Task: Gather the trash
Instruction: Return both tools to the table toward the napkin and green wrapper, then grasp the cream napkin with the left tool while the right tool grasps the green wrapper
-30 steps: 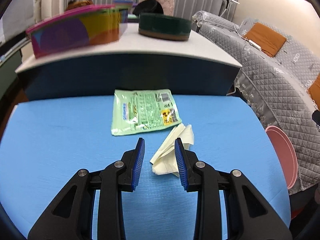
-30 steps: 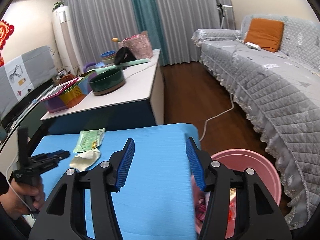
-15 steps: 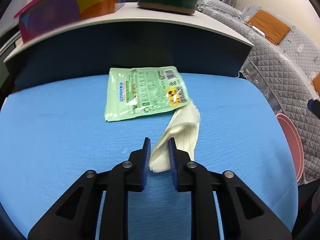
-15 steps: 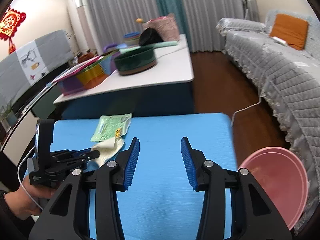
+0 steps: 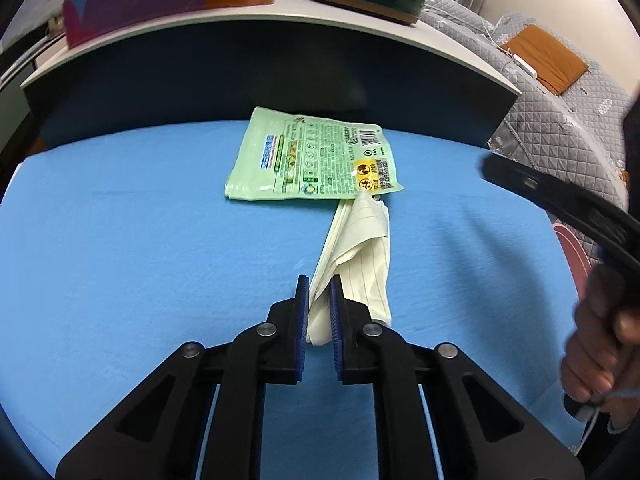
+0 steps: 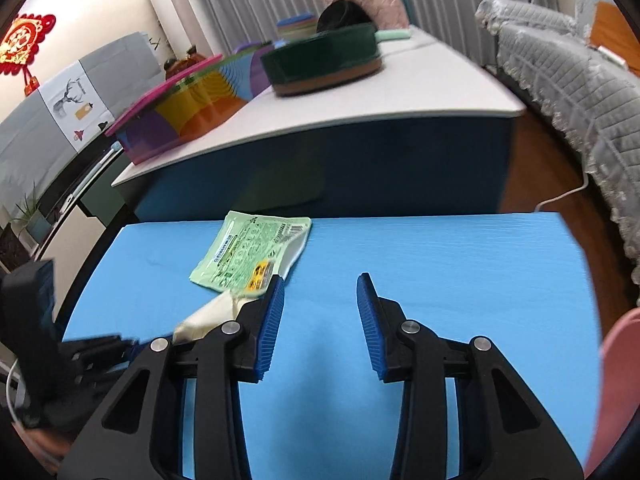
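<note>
A crumpled pale yellow paper (image 5: 360, 248) lies on the blue table top (image 5: 120, 240), its far end touching a flat green snack packet (image 5: 312, 160). My left gripper (image 5: 318, 280) is closing its jaws on the paper's near edge, and the blue pads touch it on both sides. In the right wrist view my right gripper (image 6: 320, 280) hovers over bare blue surface just right of the packet (image 6: 248, 252) and the paper (image 6: 208, 314). Its jaws are closing with nothing between them. A hand holds the right gripper (image 5: 560, 200) at the right edge of the left wrist view.
A higher white table (image 6: 360, 100) stands behind, carrying a colourful box (image 6: 180, 116) and a dark green round tin (image 6: 324, 60). A pink bin (image 6: 620, 360) sits off the blue table's right side. A grey quilted sofa (image 5: 560, 128) lies further right.
My left gripper dropped toward the paper and narrowed its jaws onto the near edge. My right gripper swung left from the pink bin across the blue table toward the packet, jaws narrowing.
</note>
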Demonstrator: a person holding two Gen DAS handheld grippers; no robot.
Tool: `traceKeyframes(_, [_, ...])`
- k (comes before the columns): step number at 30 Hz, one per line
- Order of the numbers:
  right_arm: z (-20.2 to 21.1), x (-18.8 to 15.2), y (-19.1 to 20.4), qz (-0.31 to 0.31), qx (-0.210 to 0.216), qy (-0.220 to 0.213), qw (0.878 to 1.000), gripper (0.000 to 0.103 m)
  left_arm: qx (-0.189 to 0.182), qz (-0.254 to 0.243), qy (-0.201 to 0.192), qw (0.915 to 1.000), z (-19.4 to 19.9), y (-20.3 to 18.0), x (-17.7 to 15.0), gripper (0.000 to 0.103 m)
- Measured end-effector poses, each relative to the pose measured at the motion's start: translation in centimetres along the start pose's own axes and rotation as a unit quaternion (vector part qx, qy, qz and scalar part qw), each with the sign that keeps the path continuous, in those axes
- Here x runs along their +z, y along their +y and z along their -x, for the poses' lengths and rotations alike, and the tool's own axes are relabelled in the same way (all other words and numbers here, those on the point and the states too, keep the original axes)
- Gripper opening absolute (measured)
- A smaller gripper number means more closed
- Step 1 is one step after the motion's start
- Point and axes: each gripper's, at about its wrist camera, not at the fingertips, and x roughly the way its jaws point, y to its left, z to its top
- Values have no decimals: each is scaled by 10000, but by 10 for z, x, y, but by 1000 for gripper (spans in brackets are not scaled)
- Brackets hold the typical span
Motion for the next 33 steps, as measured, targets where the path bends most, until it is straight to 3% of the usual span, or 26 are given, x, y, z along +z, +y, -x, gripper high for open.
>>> traceKeyframes(7, [-47, 7, 27, 72, 160, 252, 9995, 37, -17, 56, 36, 10000, 2, 6, -3, 10])
traceKeyframes(13, [-68, 7, 34, 40, 107, 469, 9988, 30, -28, 88, 46, 9999, 2, 5, -2, 10])
traceKeyframes(16, [-74, 6, 35, -32, 92, 520, 9986, 17, -31, 73, 50, 10000, 2, 5, -3, 10])
traceKeyframes(23, [-58, 7, 38, 94, 135, 327, 9993, 4, -28, 78, 12, 10000, 5, 5, -3, 10])
traceKeyframes(33, [-2, 7, 22, 229, -15, -27, 9997, 2, 4, -28, -73, 10000, 8, 1, -2, 6])
